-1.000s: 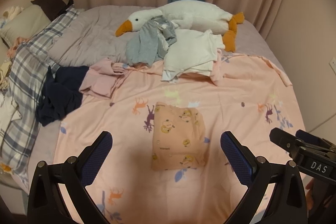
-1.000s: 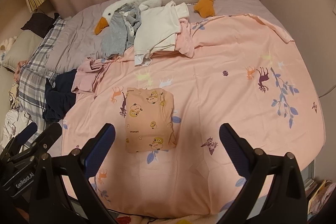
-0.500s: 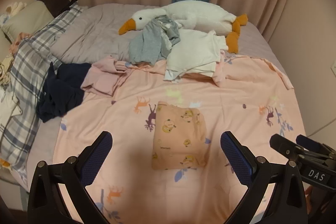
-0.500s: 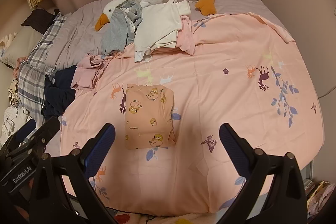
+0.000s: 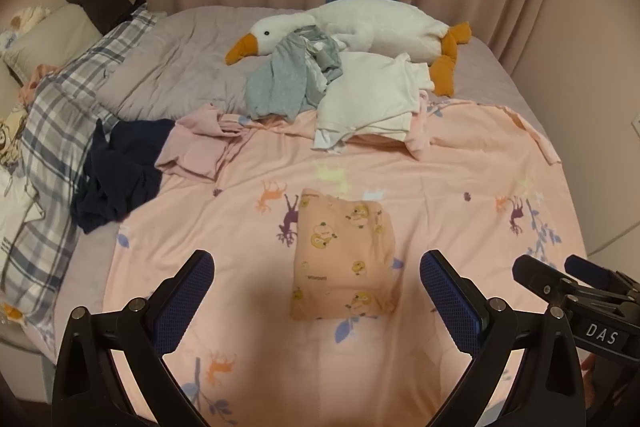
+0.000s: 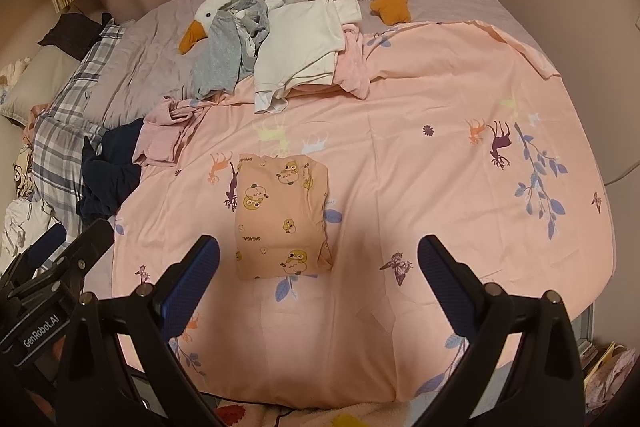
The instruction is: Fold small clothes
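A folded peach garment printed with cartoon chicks is seen lying flat on the pink printed sheet of the bed, near its front middle. The left tongs are held wide apart above the sheet, nothing gripped, with the garment framed between the blue pads. The right tongs are likewise spread apart and empty, the garment lying just left of their centre. Farther back, a white top, a grey garment, a pink one and a navy one are heaped unfolded beside a plush goose.
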A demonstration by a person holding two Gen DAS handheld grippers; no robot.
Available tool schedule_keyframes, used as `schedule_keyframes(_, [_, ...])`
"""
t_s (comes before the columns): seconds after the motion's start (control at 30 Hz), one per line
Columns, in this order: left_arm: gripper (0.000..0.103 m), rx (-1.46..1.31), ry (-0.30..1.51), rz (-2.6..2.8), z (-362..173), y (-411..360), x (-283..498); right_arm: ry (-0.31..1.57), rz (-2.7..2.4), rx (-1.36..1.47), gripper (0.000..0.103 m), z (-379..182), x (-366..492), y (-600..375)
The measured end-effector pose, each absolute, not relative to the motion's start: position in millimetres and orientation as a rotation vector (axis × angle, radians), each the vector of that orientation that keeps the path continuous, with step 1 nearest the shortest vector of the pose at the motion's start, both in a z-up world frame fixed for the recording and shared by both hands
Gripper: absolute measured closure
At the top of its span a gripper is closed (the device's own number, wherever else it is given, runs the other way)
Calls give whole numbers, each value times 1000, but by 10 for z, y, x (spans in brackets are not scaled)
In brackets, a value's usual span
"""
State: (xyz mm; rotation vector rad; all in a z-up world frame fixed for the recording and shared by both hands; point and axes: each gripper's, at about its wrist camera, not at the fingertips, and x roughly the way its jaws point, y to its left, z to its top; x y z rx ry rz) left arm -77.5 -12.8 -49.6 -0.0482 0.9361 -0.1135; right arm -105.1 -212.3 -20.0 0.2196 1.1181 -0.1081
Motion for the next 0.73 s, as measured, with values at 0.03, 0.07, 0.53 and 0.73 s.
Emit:
schedule_keyframes(0.03, [1,-50,939,-112,-500,-126,-781,1119,-108,219,3,-203,-1053,-2122])
schedule_keyframes(0.07, [1,-53,939,-113,-503,-125,-793,1118,-110,218,3,-203,-1054,-2122])
schedule_keyframes(0.53, [1,-53,937,-110,-485,-111,-851,1120,-107,216,3,-216,-1135,-2098])
schedule_keyframes(0.73, [1,-50,944,-114,-474,-109,-844,1121,-103,212,3,-209,-1162,-2090])
